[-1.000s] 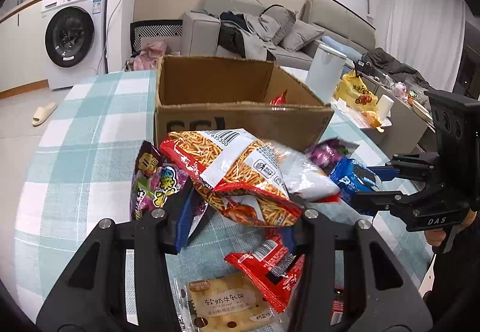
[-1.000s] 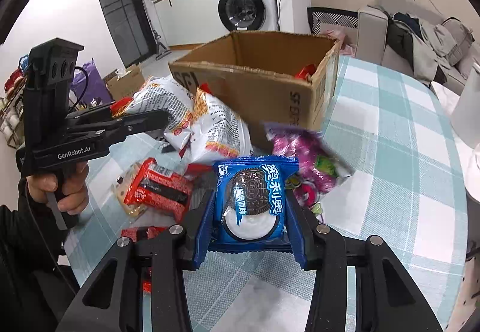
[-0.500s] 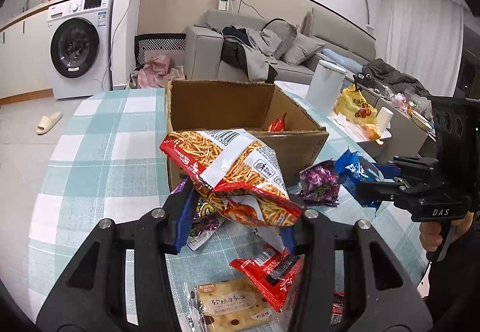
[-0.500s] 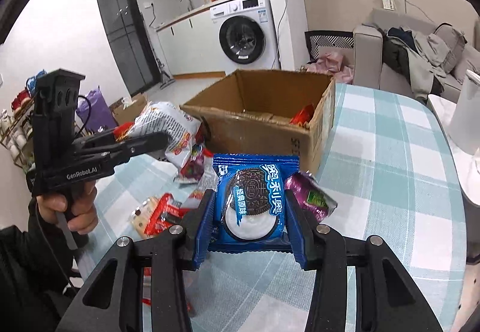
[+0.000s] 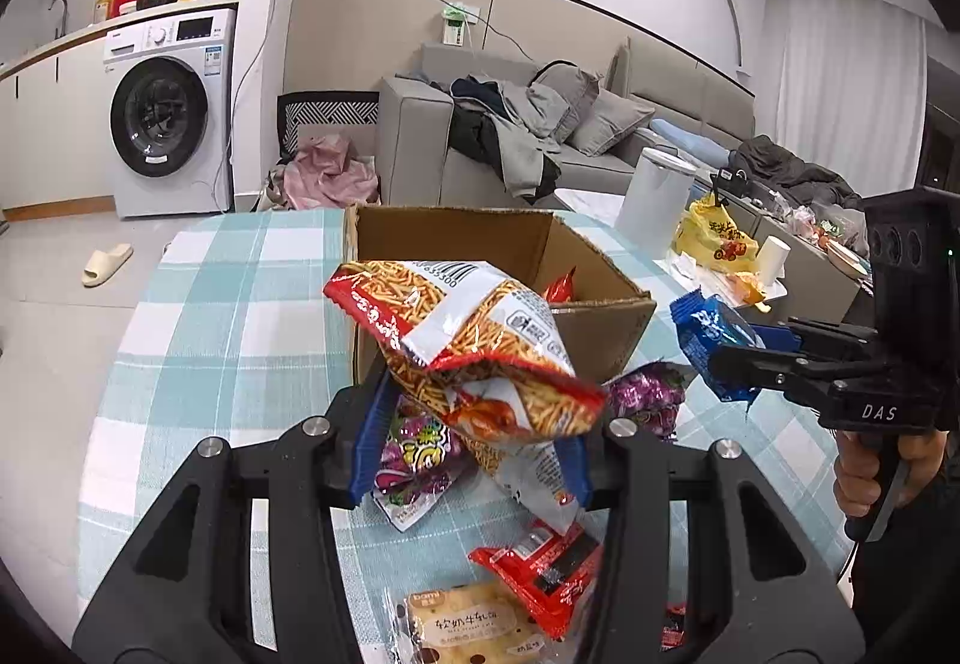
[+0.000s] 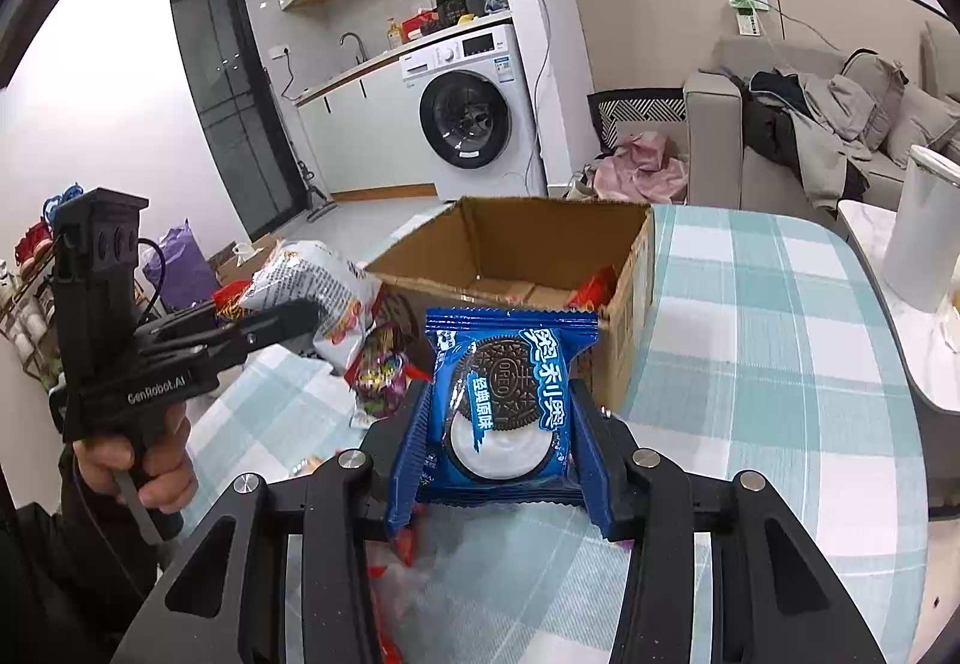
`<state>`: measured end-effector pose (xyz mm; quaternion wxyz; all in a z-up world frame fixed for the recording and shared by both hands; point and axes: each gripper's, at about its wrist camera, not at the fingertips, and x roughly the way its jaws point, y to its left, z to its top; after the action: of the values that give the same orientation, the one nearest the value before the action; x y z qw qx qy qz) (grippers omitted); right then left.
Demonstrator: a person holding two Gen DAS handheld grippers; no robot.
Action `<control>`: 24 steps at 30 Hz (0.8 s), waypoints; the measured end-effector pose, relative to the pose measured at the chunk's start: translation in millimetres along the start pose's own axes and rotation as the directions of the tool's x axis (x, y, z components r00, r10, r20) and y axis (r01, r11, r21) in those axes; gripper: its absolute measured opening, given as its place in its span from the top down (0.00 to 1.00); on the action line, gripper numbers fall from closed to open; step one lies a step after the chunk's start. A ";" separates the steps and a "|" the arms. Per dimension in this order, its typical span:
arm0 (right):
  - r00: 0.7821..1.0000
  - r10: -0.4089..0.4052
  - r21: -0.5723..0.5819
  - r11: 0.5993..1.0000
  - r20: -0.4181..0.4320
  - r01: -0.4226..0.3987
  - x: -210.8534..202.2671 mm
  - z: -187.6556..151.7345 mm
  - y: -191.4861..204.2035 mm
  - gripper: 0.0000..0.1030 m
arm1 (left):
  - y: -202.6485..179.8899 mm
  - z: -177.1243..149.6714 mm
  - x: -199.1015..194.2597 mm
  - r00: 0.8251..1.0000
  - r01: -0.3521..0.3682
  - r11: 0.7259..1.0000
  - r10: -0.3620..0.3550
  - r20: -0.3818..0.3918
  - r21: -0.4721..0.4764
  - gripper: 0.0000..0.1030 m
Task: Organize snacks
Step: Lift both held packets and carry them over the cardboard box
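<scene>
My left gripper (image 5: 471,445) is shut on a red and white bag of stick snacks (image 5: 462,346), held above the table in front of the open cardboard box (image 5: 600,304). My right gripper (image 6: 501,451) is shut on a blue Oreo packet (image 6: 510,400), held up near the box's (image 6: 630,304) near corner. The Oreo packet also shows in the left wrist view (image 5: 711,340) at the right. A red packet (image 5: 558,289) lies inside the box. Purple candy bags (image 5: 648,400), a red wrapper (image 5: 540,574) and a biscuit pack (image 5: 462,622) lie on the table below.
The table has a teal and white checked cloth (image 5: 240,328). A white cylindrical container (image 5: 654,196) stands past the box at the right. A side table with a yellow bag (image 5: 714,238) and a paper cup (image 5: 771,259) is beyond it.
Both grippers have risen with their packets and moved closer to the box. The snacks left on the table now sit lower in both views.
</scene>
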<state>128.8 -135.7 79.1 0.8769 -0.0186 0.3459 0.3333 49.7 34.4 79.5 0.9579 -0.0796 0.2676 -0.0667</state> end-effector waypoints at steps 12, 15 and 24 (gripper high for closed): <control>0.999 -0.019 0.028 0.999 0.043 0.018 3.4 26.5 0.0 0.57 | 3.8 32.7 -1.2 0.999 -0.008 1.000 0.009 0.042 -0.026 0.58; 0.999 -0.024 0.044 0.999 0.047 0.022 6.4 30.4 -2.1 0.57 | 5.0 38.2 2.9 0.999 -0.003 0.999 0.004 0.045 -0.032 0.59; 0.998 -0.028 0.070 0.997 0.047 0.025 15.3 37.2 -6.6 0.57 | 9.0 54.2 16.7 0.997 0.009 0.999 -0.006 0.074 -0.046 0.59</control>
<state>163.1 -122.3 96.6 0.8895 0.0152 0.3357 0.3097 93.0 46.8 115.1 0.9647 -0.1052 0.2334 -0.0612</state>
